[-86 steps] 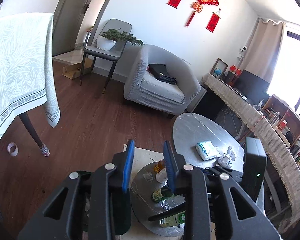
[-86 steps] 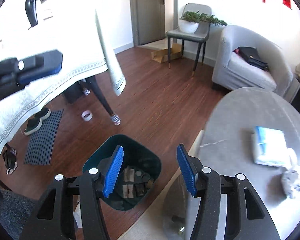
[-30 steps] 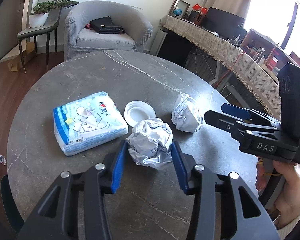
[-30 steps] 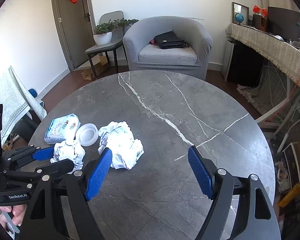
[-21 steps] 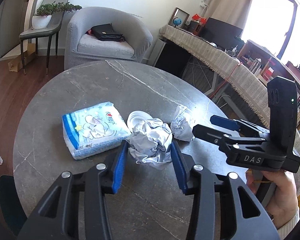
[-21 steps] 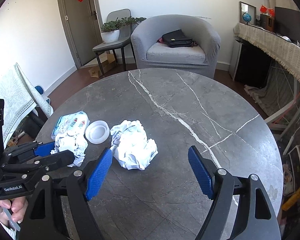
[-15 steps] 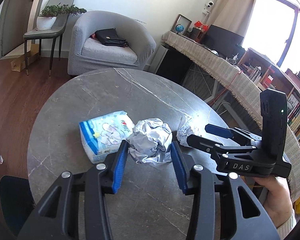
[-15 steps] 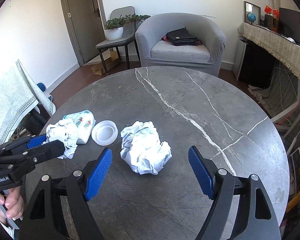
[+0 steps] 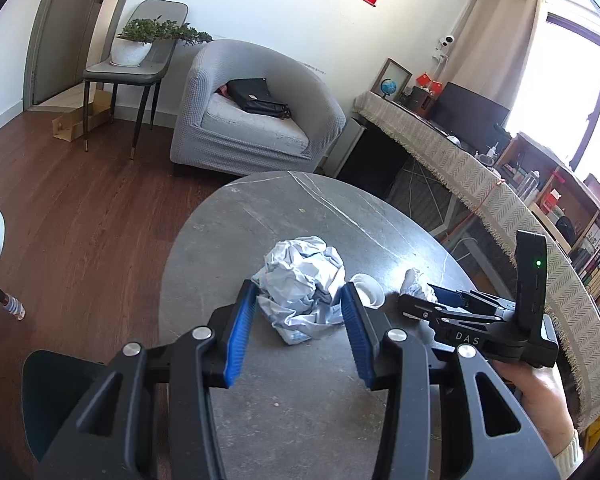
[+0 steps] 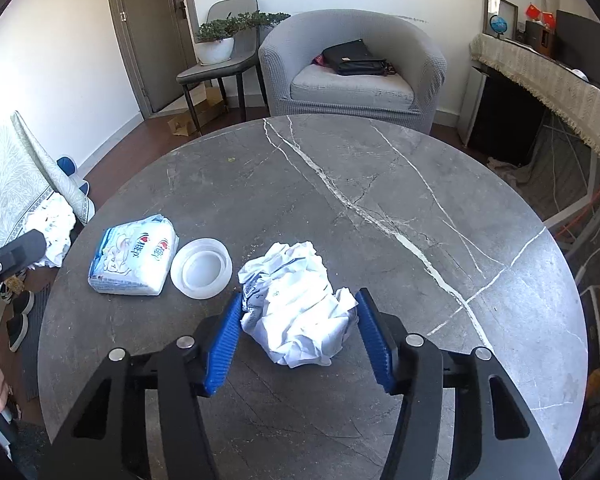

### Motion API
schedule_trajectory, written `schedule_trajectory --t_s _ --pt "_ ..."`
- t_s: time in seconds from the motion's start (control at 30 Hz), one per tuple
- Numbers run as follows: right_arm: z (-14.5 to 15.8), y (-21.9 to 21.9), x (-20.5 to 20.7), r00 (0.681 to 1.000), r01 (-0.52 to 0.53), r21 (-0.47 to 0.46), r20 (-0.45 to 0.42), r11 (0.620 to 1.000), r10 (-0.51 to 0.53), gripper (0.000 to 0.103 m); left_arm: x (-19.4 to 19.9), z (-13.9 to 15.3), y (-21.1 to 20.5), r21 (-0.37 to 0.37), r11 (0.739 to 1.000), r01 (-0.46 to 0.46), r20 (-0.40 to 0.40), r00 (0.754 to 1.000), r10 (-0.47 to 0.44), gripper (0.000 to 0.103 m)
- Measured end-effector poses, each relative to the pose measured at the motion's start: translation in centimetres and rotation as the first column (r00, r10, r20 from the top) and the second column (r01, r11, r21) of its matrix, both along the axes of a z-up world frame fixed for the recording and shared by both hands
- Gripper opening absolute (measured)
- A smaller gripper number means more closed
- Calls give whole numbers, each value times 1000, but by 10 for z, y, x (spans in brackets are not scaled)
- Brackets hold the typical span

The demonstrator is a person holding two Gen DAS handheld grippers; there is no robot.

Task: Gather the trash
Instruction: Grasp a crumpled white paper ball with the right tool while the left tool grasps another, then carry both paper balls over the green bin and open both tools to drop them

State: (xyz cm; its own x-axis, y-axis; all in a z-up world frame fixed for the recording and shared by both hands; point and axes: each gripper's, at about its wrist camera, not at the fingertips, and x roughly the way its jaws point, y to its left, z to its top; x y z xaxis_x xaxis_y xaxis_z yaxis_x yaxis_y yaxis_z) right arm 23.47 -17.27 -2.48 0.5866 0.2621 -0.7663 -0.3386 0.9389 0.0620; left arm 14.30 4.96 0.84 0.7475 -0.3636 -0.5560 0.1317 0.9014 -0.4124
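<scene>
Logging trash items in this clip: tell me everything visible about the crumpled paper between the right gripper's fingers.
The crumpled paper is a white, loosely balled wad with faint print, resting on the grey marble table just right of a white round lid. The right gripper straddles it, jaws closing, its blue pads at or very near the paper's sides.

Your worktop [image 10: 380,184] is a round slab of grey stone with white veins. On it you have a crumpled white paper ball [image 10: 296,308] near the front edge, a shallow white lid [image 10: 201,268] just beside it, and a soft pack of tissues [image 10: 134,254] touching the lid's far side.
</scene>
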Motion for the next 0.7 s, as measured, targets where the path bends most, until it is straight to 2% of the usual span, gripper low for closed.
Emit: schedule_trajectory --t_s 0.27,0.7 --pt "20 14 1 999 -4 47 49 999 1 56 -9 2 30 25 998 -50 -4 999 50 46" --pt "41 91 -4 987 -142 112 96 984 131 56 -23 -16 89 133 984 -118 -71 989 128 46"
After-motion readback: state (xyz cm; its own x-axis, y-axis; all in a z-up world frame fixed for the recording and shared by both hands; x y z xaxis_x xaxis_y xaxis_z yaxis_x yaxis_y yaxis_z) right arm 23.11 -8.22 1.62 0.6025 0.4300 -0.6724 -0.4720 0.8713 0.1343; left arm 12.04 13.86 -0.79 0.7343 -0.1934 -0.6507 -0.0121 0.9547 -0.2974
